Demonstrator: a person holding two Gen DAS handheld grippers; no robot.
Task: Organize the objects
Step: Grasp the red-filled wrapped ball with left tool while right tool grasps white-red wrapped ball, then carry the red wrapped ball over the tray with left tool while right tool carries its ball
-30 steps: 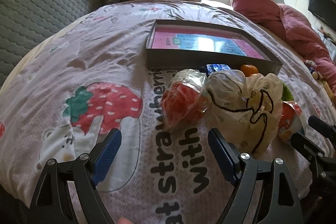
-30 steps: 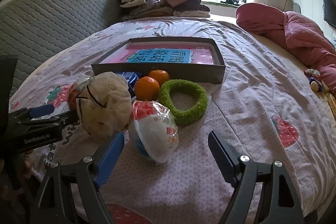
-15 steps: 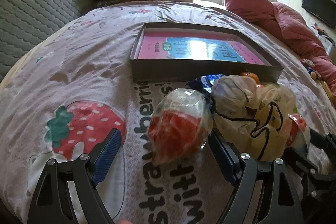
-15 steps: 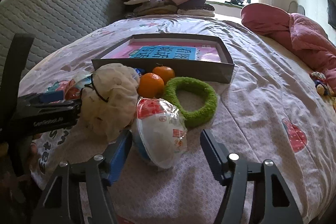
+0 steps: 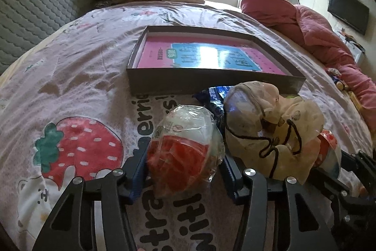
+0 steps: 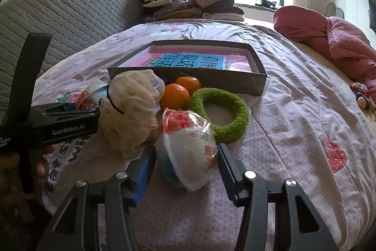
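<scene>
The bedspread carries every item. A shallow grey box sits at 12 o'clock with a pink book inside. A green ring and a beige drawstring pouch lie in front of it, two oranges between them. The left gripper is closing, pads touching a red-filled packet at 6 o'clock. The right gripper is closing, pads against a blue-and-white packet at 6 o'clock.

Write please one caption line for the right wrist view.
Right tongs closing around a plastic-wrapped bowl on the bed, beside two oranges and a green ring.
</scene>
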